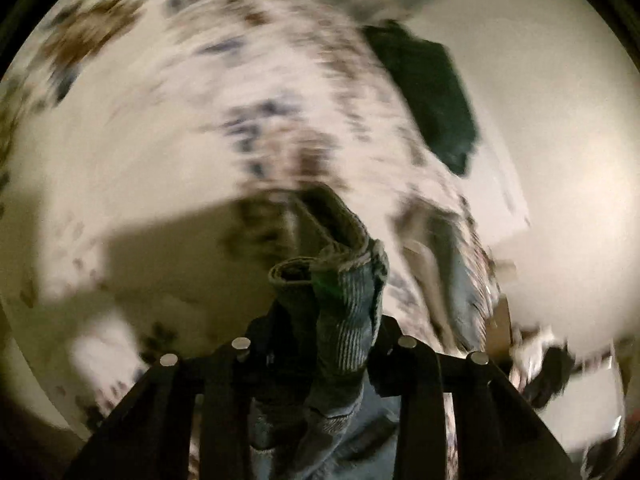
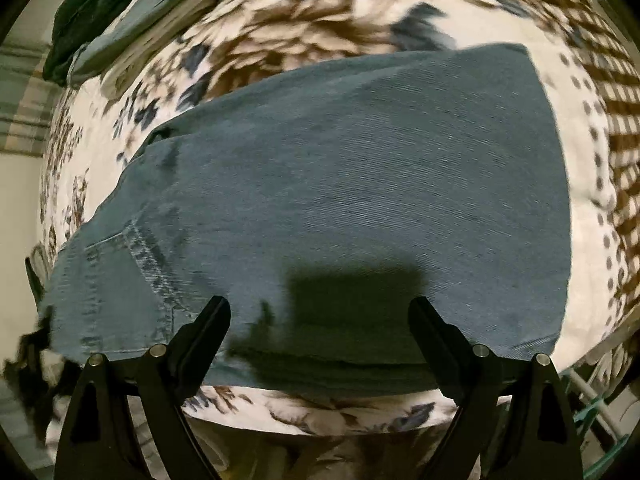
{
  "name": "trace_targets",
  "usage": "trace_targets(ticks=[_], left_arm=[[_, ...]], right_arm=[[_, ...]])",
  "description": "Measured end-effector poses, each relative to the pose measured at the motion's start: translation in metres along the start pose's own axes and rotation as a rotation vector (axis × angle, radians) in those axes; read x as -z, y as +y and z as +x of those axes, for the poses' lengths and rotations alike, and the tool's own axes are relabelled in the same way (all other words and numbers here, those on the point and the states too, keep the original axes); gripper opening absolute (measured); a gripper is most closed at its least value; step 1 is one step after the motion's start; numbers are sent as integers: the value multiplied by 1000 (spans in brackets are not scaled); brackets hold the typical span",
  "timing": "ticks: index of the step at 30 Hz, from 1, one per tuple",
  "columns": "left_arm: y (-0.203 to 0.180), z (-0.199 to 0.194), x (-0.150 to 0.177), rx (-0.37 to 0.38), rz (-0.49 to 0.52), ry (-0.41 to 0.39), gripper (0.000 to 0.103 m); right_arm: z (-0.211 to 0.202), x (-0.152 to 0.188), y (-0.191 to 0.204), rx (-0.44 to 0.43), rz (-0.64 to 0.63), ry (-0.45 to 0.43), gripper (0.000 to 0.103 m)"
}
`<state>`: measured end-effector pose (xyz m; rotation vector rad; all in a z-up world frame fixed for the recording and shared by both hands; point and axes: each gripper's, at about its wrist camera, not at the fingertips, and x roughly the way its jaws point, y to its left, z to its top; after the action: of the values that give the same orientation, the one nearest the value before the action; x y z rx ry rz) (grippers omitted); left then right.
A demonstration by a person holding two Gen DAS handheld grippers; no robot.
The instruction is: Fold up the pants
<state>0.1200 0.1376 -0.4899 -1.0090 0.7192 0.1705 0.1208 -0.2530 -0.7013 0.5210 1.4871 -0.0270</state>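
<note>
- Bed w/ floral blanket [image 2: 320, 12] fills both views; brown/blue flowers, checked band at the right in your right wrist view. Left view is heavily motion-blurred.
- Pants [image 2: 340, 184], blue denim, lie flat on the blanket in a folded stack, pocket seam at lower left, near edge just in front of your right tongs [image 2: 320, 320].
- Pile of folded clothes [image 2: 120, 20] at the far left corner of the bed: dark green piece, blue-grey and pale ones beside it. Well apart from the pants.
- Right tongs: spread wide, nothing betw. the fingers, hovering at the pants' near edge; their shadow falls on the denim.
- Left tongs [image 1: 324, 344]: pinching a bunched, rolled bit of denim [image 1: 340, 304], prob. same pants, can't tell which part; lifted off the blanket.
</note>
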Motion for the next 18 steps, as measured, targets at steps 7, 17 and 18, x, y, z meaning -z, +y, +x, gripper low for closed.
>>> trace_targets(ticks=[7,17,18], left_arm=[[-121,-21,61,79,353,92,29],[-210,61,236,58,763,435,29],[-210,72,249,37,797,464,29]], right_arm=[[-23,0,-34,-28,37,-27,92],[-89,-10,-118,-18,98,-80,92],[-94,-12,-132,-11,113,-85,92]])
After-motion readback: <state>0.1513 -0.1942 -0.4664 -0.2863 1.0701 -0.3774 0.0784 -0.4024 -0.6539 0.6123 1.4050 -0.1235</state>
